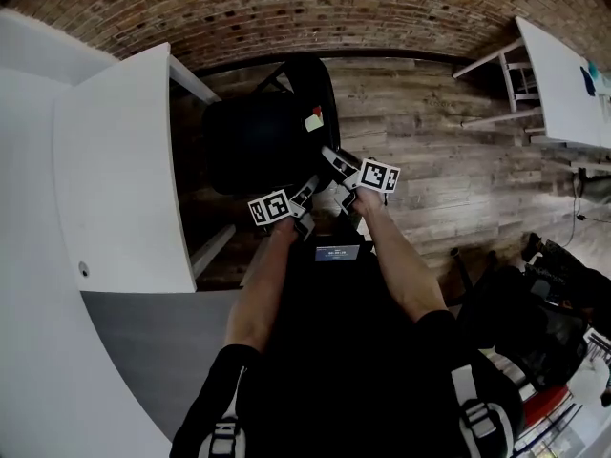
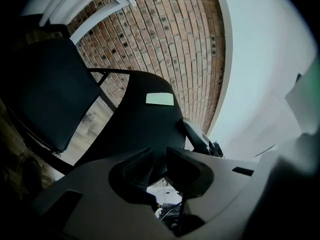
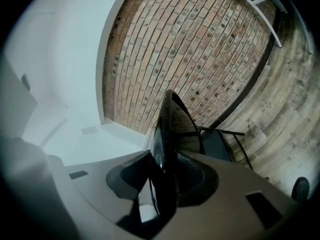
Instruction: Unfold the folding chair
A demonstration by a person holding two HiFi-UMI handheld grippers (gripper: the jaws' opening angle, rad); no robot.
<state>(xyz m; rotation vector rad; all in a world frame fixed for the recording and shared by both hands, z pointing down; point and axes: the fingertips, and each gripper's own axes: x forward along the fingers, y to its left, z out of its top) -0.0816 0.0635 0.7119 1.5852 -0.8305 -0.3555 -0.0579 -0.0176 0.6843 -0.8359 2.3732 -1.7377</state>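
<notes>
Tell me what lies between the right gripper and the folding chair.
Nothing. In the right gripper view, the right gripper clamps the backrest of the chair edge-on, with no gap between pads and backrest.

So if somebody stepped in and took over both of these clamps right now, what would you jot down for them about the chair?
Left gripper: shut on the edge of the chair back.
Right gripper: shut on the same chair back.
Chair: on the wooden floor beside the white table, with its seat swung away from the back.
Done: it looks mostly opened.
Left: check that the seat is fully down, then let go.
</notes>
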